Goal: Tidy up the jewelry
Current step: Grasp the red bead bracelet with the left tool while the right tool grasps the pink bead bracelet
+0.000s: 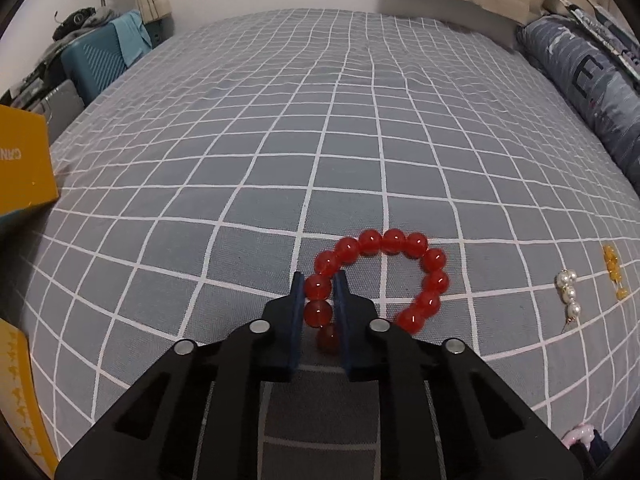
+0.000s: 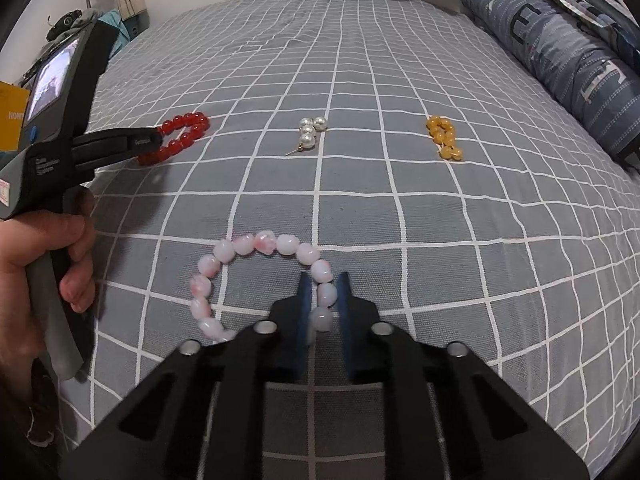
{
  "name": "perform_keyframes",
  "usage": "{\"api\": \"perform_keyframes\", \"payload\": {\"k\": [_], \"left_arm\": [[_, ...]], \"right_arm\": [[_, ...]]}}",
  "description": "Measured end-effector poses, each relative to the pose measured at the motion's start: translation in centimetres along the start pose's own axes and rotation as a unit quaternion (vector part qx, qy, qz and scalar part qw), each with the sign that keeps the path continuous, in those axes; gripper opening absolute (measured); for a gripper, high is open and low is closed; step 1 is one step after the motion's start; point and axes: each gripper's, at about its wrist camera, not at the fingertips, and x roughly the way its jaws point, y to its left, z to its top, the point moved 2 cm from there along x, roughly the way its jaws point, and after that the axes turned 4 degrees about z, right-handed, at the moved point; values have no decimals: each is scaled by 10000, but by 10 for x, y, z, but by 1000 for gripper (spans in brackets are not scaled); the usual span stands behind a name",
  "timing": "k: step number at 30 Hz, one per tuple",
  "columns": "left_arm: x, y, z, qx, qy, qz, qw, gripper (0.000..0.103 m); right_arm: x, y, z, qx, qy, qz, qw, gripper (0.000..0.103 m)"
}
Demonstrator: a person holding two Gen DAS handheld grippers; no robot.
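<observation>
Grey grid bedsheet (image 2: 400, 208) is the work surface, bed against a wall, striped pillow (image 2: 560, 60) at the right, yellow box (image 1: 24, 168) at the left edge.

Left gripper (image 1: 319, 280) has its fingers narrow, pinching 1 side of the red bead bracelet (image 1: 384, 276); 2 or 3 beads sit between the blue pads, the rest of the loop lies on the sheet. Right gripper (image 2: 324, 280) likewise narrow, closed on 1 side of the pink-white bead bracelet (image 2: 256, 276), loop trailing left on the sheet. Pearl earring (image 2: 310, 130) and amber bead piece (image 2: 446, 138) lie well apart further up the bed, untouched.

Risks, as I judge them:
- Round glossy beads can squirt out of flat pads if the squeeze eases during a lift.
- Grip is on few beads; a swinging loop could twist free.
- Soft sheet may snag and drag under a low sweep.
- Both grippers moving at once near each other could collide.
- Pearl earring's pin is thin and easily knocked or lost in folds.
</observation>
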Motion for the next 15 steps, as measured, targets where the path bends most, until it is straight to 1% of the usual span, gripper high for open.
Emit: {"api": "perform_keyframes", "payload": {"k": [11,15], "left_arm": [[-9,3,1,-26,124,3,9999,13],[-12,6,1,-86,262,38,9996,13]], "right_arm": [[-6,-4,4,97,-12,31,9999,10],[-10,-3,6,115,-64,37,9999,10]]}}
